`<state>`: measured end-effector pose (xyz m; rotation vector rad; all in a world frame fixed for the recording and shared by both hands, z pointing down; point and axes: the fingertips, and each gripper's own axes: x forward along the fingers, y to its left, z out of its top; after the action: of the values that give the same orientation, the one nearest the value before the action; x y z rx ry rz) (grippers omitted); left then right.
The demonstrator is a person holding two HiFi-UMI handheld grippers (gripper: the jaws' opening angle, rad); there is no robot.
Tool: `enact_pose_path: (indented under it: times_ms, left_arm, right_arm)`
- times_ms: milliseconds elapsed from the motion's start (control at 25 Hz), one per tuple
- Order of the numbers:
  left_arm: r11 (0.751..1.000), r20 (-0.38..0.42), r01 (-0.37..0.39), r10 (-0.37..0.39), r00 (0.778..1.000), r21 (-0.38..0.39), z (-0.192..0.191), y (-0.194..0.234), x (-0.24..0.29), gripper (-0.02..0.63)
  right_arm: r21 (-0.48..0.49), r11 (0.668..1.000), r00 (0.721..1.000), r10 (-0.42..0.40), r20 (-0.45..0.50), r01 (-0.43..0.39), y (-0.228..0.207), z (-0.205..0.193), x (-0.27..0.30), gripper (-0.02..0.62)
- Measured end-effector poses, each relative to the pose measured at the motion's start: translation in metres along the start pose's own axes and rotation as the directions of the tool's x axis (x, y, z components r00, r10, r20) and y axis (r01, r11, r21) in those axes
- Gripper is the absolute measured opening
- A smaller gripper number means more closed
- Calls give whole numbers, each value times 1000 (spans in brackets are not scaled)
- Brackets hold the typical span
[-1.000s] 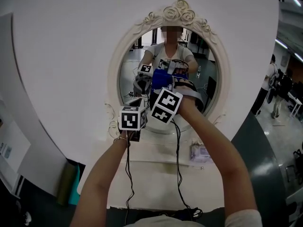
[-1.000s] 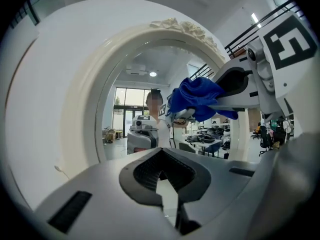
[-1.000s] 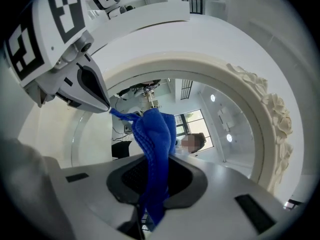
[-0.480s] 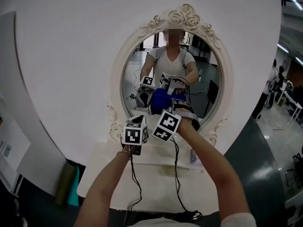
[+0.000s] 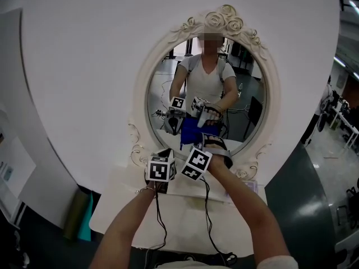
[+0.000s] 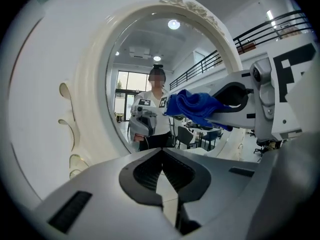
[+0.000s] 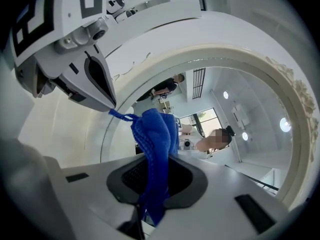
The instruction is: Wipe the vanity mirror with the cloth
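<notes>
Between jaws of the right gripper (image 7: 155, 186), the cloth (image 7: 157, 134)

Crumpled blue cloth (image 5: 190, 133) hangs low before the upright, oval, white-framed vanity mirror (image 5: 249, 102).

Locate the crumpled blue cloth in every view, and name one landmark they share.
Head view: centre, blue cloth low inside the ornate white oval mirror frame.
Left gripper view: right of centre, clamped in the right gripper.
Right gripper view: centre, pinched between its own jaws.
Shared landmark: that mirror frame, in all three.
</notes>
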<state>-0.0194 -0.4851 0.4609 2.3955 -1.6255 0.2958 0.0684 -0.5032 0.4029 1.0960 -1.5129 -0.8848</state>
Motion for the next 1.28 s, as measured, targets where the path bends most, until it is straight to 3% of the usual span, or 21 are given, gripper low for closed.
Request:
enact_pose_path:
  times_ms: [200, 720, 1280]
  left_arm:
    - [1000, -27, -4, 4, 1000, -4, -20, -1, 1, 9]
    - [1000, -90, 0, -2, 996, -30, -64, -1, 2, 9]
    - [995, -163, -28, 13, 987, -92, -116, 11, -3, 9]
  right_arm:
    - [29, 997, 997, 73, -1, -73, 29, -6, 8, 67]
    - [29, 985, 986, 169, -13, -168, 93, -14, 27, 67]
    - [112, 932, 937, 349, -27, -344, 163, -24, 47, 67]
